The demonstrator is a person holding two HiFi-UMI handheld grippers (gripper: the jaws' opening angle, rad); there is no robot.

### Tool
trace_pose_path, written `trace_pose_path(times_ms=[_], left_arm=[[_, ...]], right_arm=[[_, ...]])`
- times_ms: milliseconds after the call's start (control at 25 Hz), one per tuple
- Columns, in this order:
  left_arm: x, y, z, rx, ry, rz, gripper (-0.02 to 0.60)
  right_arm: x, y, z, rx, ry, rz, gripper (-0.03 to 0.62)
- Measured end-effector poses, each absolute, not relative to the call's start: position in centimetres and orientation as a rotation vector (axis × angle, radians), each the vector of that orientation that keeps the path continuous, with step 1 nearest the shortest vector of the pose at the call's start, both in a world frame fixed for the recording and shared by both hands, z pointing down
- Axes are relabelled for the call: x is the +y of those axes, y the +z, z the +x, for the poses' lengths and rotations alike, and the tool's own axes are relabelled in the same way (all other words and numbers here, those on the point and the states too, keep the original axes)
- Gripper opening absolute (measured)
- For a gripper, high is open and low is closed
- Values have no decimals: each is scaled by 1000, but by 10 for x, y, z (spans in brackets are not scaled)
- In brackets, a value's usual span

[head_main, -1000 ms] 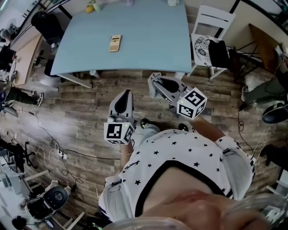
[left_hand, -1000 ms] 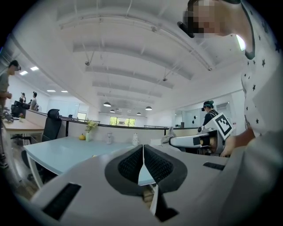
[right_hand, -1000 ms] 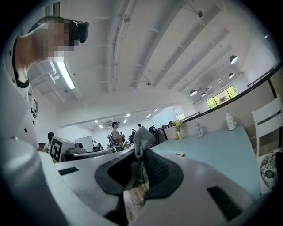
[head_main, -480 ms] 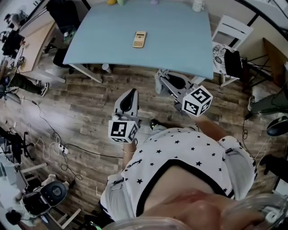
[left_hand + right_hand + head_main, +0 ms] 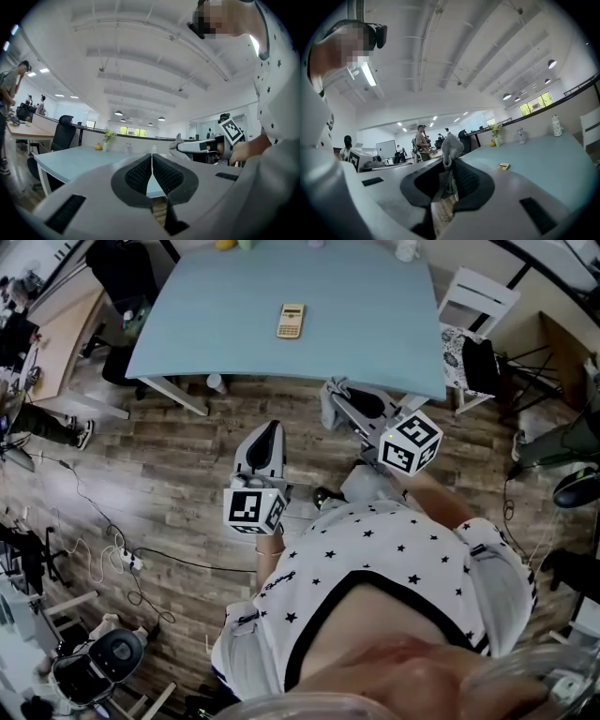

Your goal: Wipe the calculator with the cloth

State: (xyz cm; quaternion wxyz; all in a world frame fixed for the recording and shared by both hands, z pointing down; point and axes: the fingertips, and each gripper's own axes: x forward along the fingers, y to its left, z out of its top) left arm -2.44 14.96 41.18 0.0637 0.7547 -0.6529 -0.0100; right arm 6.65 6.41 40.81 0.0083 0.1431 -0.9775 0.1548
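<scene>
1. Office room with a wood-plank floor. We stand back from the near edge of a pale blue surface (image 5: pixel 375 334), not yet reaching over it.
2. Calculator (image 5: pixel 292 320) lies flat about mid-surface, a little toward the left edge. It is well apart from both grippers and nothing touches it.
3. Right gripper (image 5: pixel 450 164) is clamped on the cloth (image 5: pixel 450 144). A grey tuft sticks up past the tips and more cloth hangs down between the jaws. The gripper hovers over the floor, just short of the near edge.
4. Left gripper (image 5: pixel 151 157) has its jaws pressed together with nothing between them, and is held low over the floor.
5. Our judgement on the cloth: it is soft and limp, so only the bunched tuft beyond the tips will do the wiping. Light pressure should suit.
6. Our judgement on the calculator: it looks light and stiff, and likely to skate on the smooth top. We would steady it with the left gripper at one short end or across its long sides, clear of the keys and display.
</scene>
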Motion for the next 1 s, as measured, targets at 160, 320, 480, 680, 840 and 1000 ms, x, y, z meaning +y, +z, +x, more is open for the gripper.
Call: trace_pose_path(times_ms=[160, 320, 480, 680, 840, 1000], left_arm=[[148, 416, -25, -1970, -42, 2261, 31], [151, 420, -47, -2033, -35, 2189, 31], [149, 423, -77, -2088, 8, 2114, 31], [126, 425, -109, -2098, 75, 2101, 31], [90, 425, -128, -2066, 88, 2139, 31], [50, 426, -148, -2042, 101, 2173, 31]], right_arm=[[57, 414, 58, -3039, 516, 421, 48], [51, 420, 33, -3037, 530, 343, 48], [40, 422, 1, -3046, 573, 276, 48], [10, 428, -30, -3057, 641, 279, 48], [-24, 434, -46, -3048, 668, 330, 48], [-63, 440, -61, -3044, 689, 392, 48]])
